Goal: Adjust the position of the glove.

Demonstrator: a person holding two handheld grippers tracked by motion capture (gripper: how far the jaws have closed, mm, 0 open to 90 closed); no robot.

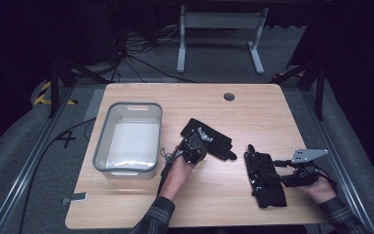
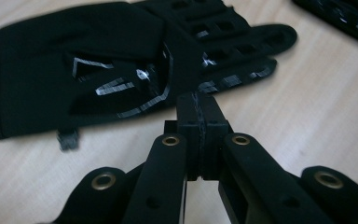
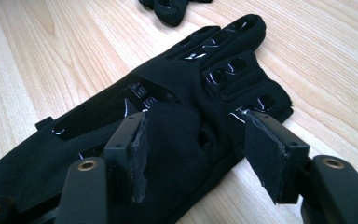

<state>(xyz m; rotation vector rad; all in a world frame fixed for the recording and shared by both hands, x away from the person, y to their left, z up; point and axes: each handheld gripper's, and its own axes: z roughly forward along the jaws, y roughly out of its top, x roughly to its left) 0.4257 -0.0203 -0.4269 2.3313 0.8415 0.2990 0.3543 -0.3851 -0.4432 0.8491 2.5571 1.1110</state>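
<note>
Two black gloves with glossy printed patches lie flat on the wooden table (image 1: pixel 141 204). The left glove (image 1: pixel 214 140) (image 2: pixel 98 65) rests near the table's middle, fingers pointing right in the left gripper view. My left gripper (image 1: pixel 202 139) (image 2: pixel 199 105) hovers just short of its palm side, jaws pressed together with nothing between them. The right glove (image 1: pixel 264 178) (image 3: pixel 177 98) lies at the right front. My right gripper (image 1: pixel 281 178) (image 3: pixel 205 140) stands open over its cuff end, and a raised fold of the glove sits between the two pads (image 3: pixel 137 144) without being squeezed.
A grey plastic bin (image 1: pixel 103 141) with a white floor stands at the table's left. A round cable hole (image 1: pixel 229 96) is near the far edge. The left glove's fingertip (image 3: pixel 170 10) shows beyond the right glove. Bare wood separates the gloves.
</note>
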